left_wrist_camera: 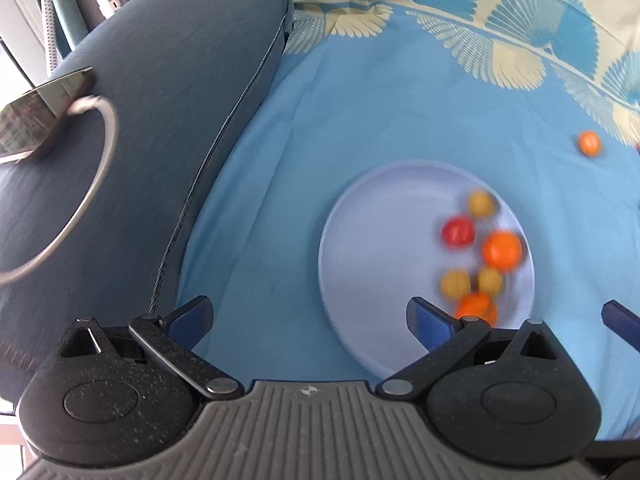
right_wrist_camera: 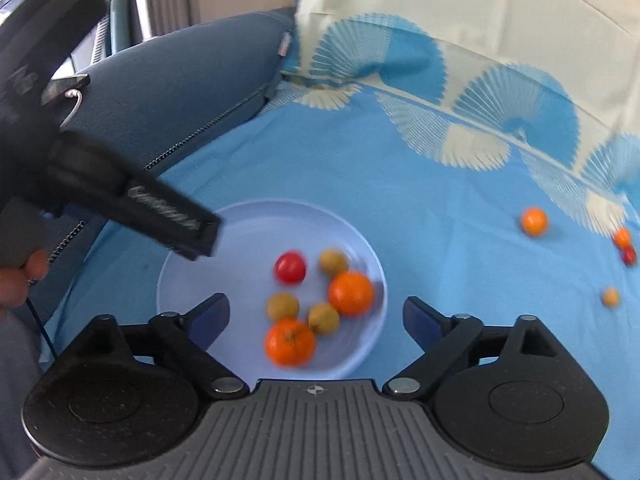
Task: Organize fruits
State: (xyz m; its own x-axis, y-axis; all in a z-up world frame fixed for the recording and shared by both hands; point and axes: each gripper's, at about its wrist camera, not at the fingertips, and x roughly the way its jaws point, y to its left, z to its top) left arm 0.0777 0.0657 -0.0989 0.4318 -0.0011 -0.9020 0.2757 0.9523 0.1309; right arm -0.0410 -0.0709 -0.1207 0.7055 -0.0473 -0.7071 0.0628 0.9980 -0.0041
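Both grippers hang wide and empty over a plate (right_wrist_camera: pixel 188 280) of fruit on a blue cloth (right_wrist_camera: pixel 420 208).

The left gripper (left_wrist_camera: pixel 308 316) has its fingers spread with nothing between them, above the plate's near left rim; the right gripper (right_wrist_camera: pixel 316 316) is spread just as wide above the fruit, gripping nothing. On the plate lie two oranges (right_wrist_camera: pixel 290 342), a red tomato (right_wrist_camera: pixel 290 267) and three small yellow-brown fruits (right_wrist_camera: pixel 283 306), bunched together on its right half. Off the plate, well apart to the right, sit another orange (right_wrist_camera: pixel 534 221), a smaller orange one (right_wrist_camera: pixel 622 237) touching a red one (right_wrist_camera: pixel 629 255), and a small yellowish one (right_wrist_camera: pixel 611 297). A dark blue cushion (left_wrist_camera: pixel 160 120) lies to the left of the cloth.
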